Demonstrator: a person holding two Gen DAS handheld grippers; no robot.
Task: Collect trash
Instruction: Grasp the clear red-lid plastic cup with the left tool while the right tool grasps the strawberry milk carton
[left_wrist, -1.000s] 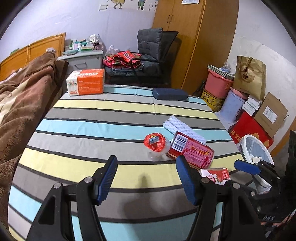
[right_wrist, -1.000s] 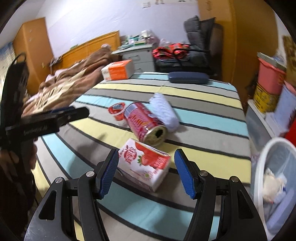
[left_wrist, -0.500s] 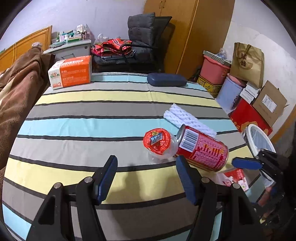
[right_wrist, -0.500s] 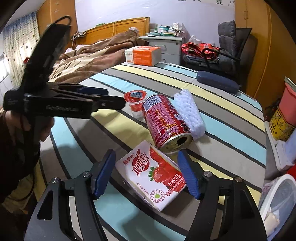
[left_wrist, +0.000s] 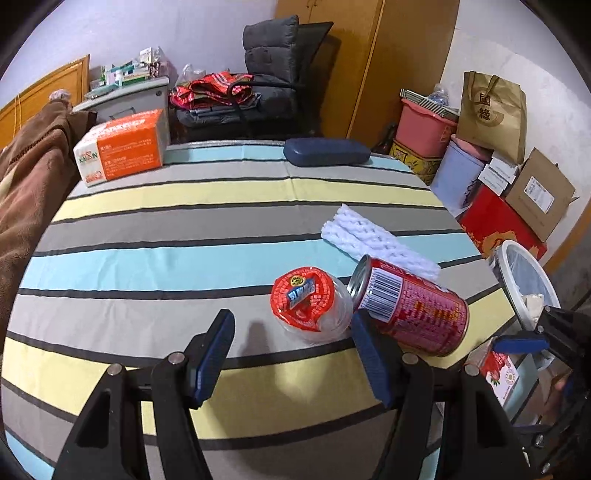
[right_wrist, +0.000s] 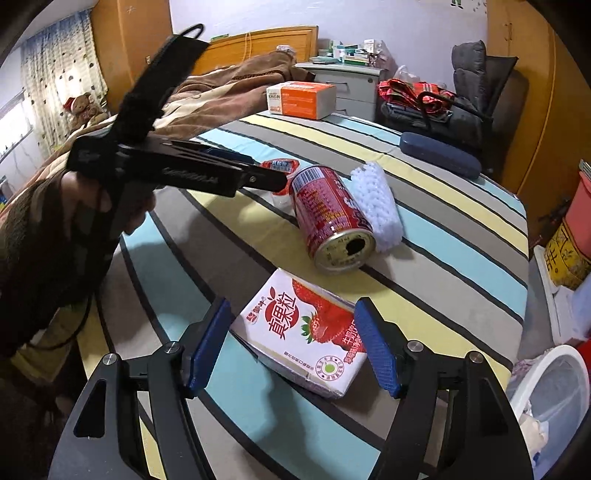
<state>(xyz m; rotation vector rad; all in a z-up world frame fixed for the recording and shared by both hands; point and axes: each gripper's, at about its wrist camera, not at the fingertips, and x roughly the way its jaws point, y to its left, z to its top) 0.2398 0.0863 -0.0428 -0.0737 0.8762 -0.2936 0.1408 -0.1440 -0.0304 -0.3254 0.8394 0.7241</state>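
Trash clustered at right-near part of striped table (left_wrist: 184, 229): red can (left_wrist: 410, 306) on its side, jelly cup (left_wrist: 310, 302) touching its base end, white foam net (left_wrist: 376, 240) just beyond can, strawberry carton (right_wrist: 306, 332) flat near table's near edge.

Left gripper (left_wrist: 291, 354) released, nothing gripped; jelly cup sits just ahead of the gap, toward right finger. Right finger tip overlaps can's base end in view; contact cannot be told.

Right gripper (right_wrist: 291, 339) spread wide, straddling carton's near end; pads apart from its sides, carton resting on table.

Waste bin (right_wrist: 554, 391) with white liner on floor off table's right-near corner, some scraps already inside.

Open room: wide bare cloth left of and beyond jelly cup. Far edge carries orange box (left_wrist: 122, 147) at left and dark blue case (left_wrist: 327, 151) at centre, both well apart from trash. Brown blanket (left_wrist: 29, 184) against left edge. Right of table crowded with boxes, tubs and paper bag on floor.
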